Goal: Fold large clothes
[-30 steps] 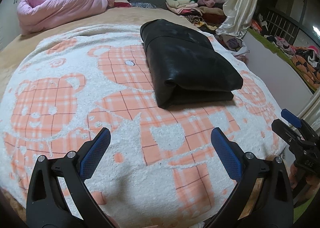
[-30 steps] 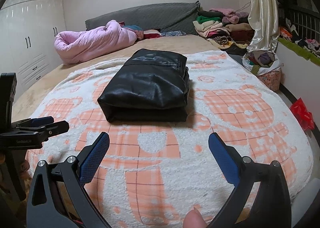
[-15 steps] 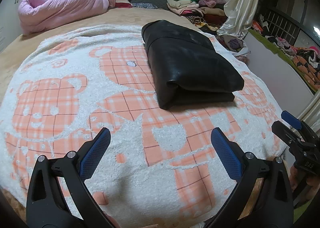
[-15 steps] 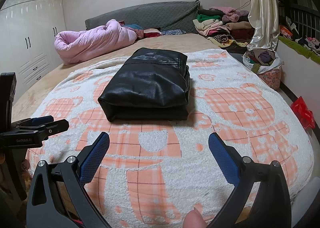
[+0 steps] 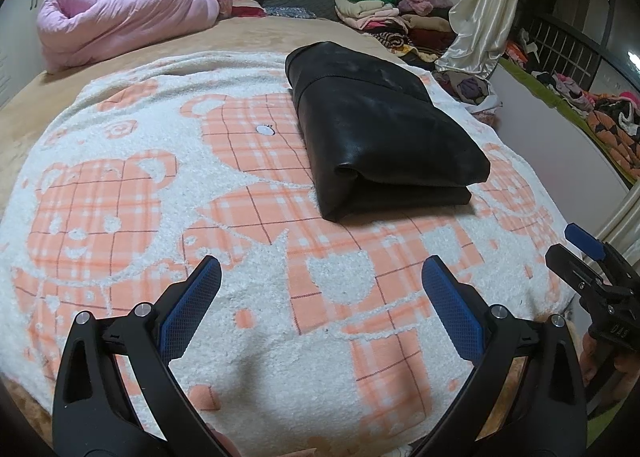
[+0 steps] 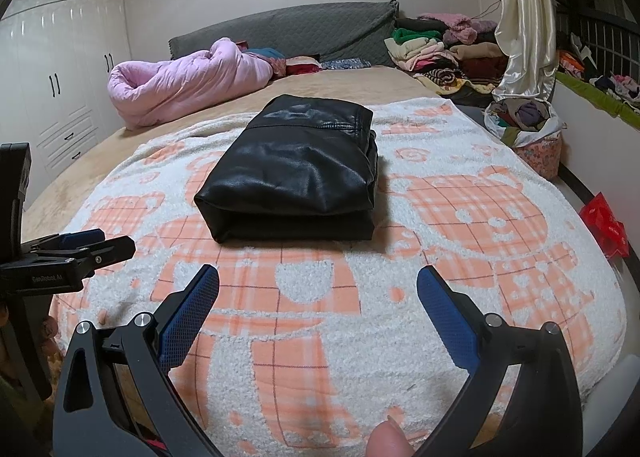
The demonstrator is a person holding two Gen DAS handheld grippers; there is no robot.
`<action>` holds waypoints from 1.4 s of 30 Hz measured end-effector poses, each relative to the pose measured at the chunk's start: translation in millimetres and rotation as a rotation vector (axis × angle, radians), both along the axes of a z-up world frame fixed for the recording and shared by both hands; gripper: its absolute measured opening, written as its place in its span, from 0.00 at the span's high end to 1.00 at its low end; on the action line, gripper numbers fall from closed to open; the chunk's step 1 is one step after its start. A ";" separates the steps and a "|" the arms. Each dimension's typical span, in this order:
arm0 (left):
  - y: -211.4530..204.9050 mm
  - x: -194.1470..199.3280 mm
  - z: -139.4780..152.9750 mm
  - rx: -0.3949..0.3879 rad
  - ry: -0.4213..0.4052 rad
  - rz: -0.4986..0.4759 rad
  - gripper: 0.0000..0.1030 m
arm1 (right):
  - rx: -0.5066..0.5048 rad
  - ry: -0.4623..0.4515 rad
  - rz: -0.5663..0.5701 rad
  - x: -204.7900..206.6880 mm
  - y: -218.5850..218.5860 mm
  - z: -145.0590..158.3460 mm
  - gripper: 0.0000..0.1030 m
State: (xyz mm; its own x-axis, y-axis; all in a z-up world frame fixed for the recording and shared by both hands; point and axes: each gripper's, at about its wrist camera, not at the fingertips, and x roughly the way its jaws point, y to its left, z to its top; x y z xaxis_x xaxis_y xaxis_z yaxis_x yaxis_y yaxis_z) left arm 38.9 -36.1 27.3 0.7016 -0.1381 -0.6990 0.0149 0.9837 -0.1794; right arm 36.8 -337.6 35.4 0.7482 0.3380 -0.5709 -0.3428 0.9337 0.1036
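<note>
While both grippers hang back near the foot of the bed, the black leather garment (image 6: 294,173) sits folded into a tidy rectangle on the bear-print blanket (image 6: 480,217), roughly in the middle of the bed and well clear of either tool. You can see the stacked layers along its near edge, so it's folded over on itself at least once, and the shiny top panel faces up.

Left gripper (image 5: 320,297) is spread wide, blue pads facing each other with nothing but fuzzy blanket between them. Same deal for the right gripper (image 6: 318,299): fingers apart, gripping nothing, hovering over the orange plaid part of the blanket. Neither one touches the garment. From the left camera the right tool pokes in at the far right edge, and from the right camera the left tool shows up at the far left, so they're side by side, well apart. A fingertip (image 6: 386,439) peeks in at the bottom of the right view.

Rest of the room is pretty busy tbh. A pink quilt (image 6: 188,85) is bundled up at the head of the bed against the grey headboard (image 6: 288,29), a pile of folded clothes (image 6: 440,49) is stacked in the far right corner next to a shiny cream curtain (image 6: 524,17), and a basket (image 6: 536,141) stuffed with more clothes sits beside the bed on the right. White wardrobe (image 6: 68,77) along the left wall, something red (image 6: 606,221) on the floor to the right.
</note>
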 end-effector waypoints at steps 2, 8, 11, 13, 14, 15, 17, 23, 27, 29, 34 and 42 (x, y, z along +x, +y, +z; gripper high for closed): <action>0.1 0.1 -0.2 -0.002 0.002 -0.001 0.09 | -0.001 -0.001 0.002 -0.4 0.3 0.0 0.04; 0.1 -0.6 -0.2 0.004 0.004 0.000 0.09 | -0.002 -0.004 0.004 -1.7 -0.7 0.1 0.04; 0.2 -0.6 0.0 0.002 0.003 0.000 0.09 | -0.004 -0.003 0.001 -1.6 0.1 -0.3 0.04; 0.3 -0.6 -0.5 0.002 0.005 0.001 0.09 | -0.004 -0.002 0.001 -1.3 0.0 -0.4 0.04; 0.3 -0.7 -0.4 0.001 0.003 0.001 0.09 | -0.004 -0.001 0.000 -1.3 0.2 -0.7 0.04; 0.3 -0.5 -0.4 0.000 0.003 -0.001 0.09 | -0.005 0.000 -0.001 -1.5 0.2 -1.1 0.04; 0.4 -0.8 -0.3 0.001 0.003 0.001 0.09 | -0.005 0.000 -0.002 -1.8 -0.1 -1.0 0.04; 0.4 -2.3 -0.3 0.010 0.003 0.002 0.08 | -0.007 0.000 -0.005 -2.5 0.3 -0.7 0.04; 0.5 -3.1 -0.1 0.017 0.002 0.003 0.09 | -0.014 0.005 -0.013 -3.6 0.2 -1.2 0.04; 1.2 -3.7 -1.3 0.021 0.004 -0.001 0.09 | -0.016 0.008 -0.022 -5.1 -1.2 -1.4 0.04; 10.0 -2.5 -13.2 0.015 0.045 0.017 0.09 | -0.014 0.001 -0.048 -8.8 -9.1 0.8 0.04; 44.9 4.4 -19.7 0.002 0.084 0.112 0.09 | 0.031 0.013 -0.233 -13.1 -76.0 -3.0 0.04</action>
